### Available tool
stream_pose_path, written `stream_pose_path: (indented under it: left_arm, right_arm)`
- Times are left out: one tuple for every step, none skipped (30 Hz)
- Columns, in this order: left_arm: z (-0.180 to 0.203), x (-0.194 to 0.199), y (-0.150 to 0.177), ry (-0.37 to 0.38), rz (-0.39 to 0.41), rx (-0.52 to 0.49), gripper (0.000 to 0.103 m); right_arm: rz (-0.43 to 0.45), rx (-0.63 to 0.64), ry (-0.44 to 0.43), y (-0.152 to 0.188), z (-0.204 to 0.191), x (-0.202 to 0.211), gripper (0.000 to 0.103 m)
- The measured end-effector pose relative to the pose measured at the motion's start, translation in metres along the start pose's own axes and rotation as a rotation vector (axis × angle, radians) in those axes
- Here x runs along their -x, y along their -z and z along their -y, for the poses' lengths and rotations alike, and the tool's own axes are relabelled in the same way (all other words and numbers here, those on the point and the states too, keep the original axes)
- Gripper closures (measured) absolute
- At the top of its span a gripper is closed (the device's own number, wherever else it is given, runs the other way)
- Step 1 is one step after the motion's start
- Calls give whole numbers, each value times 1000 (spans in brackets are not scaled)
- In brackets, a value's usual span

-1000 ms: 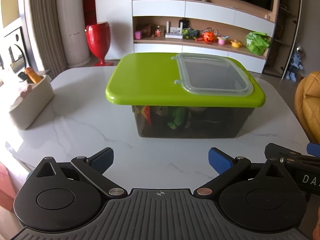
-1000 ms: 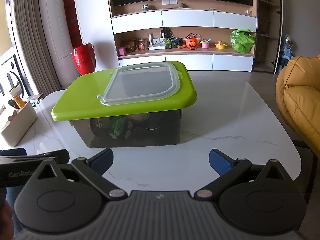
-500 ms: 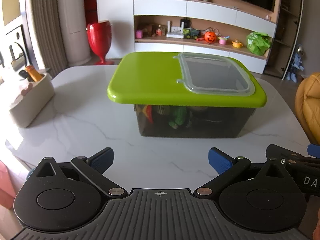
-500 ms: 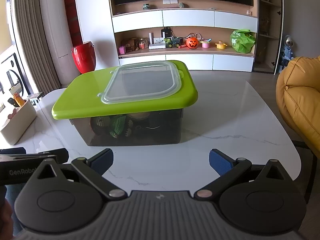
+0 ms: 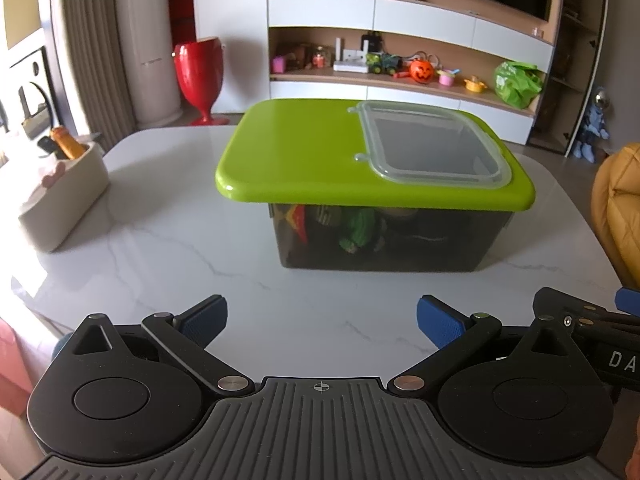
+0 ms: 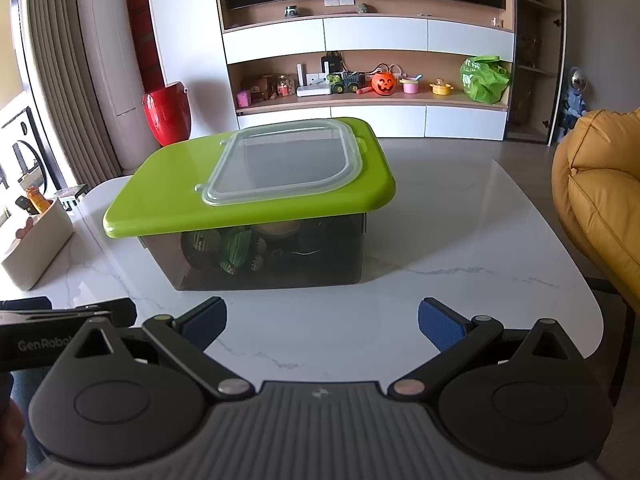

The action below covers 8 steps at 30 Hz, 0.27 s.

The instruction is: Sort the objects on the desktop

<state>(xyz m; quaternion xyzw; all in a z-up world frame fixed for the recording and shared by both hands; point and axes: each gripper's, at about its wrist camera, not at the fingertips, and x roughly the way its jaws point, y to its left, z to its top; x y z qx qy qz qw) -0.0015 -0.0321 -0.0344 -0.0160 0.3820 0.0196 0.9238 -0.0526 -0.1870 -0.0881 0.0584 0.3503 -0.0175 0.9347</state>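
Left hand-held gripper and right hand-held gripper both released, level above the surface's near edge, aimed at the bin mid-surface, lid on. Caddy at left edge; yellow chair clearer in right view

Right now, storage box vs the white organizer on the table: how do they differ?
The storage box has dark see-through walls and is closed by a green lid with a clear hatch; the white organizer is opaque and open-topped. The box's toys sit fully inside; the organizer's items stick out above its rim. The box looks larger and stands mid-table, the organizer at the left edge. Both rest on the marble table, untouched by either gripper.
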Motion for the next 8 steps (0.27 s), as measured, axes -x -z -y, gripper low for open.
stream_pose_path:
  left_arm:
    - [0, 0, 0, 1, -1, 0, 0]
    - [-1, -1, 1, 3, -1, -1, 0]
    - [-1, -1, 1, 3, 0, -3, 0]
    - [-1, -1, 1, 2, 4, -7, 0]
    - [-2, 0, 2, -1, 12, -11, 0]
    - [-2, 0, 2, -6, 21, -16, 0]
    - [-2, 0, 2, -11, 26, -20, 0]
    - [-3, 0, 2, -13, 29, -24, 0]
  right_arm:
    - [-1, 0, 0, 0, 0, 0, 0]
    - [-1, 0, 1, 0, 0, 0, 0]
    - [-2, 0, 1, 0, -1, -1, 0]
    - [-3, 1, 2, 0, -1, -1, 0]
    - [-4, 1, 3, 0, -2, -1, 0]
    - [-5, 2, 4, 0, -2, -1, 0]
    - [-7, 1, 4, 0, -3, -2, 0]
    - [-9, 1, 6, 0, -3, -2, 0]
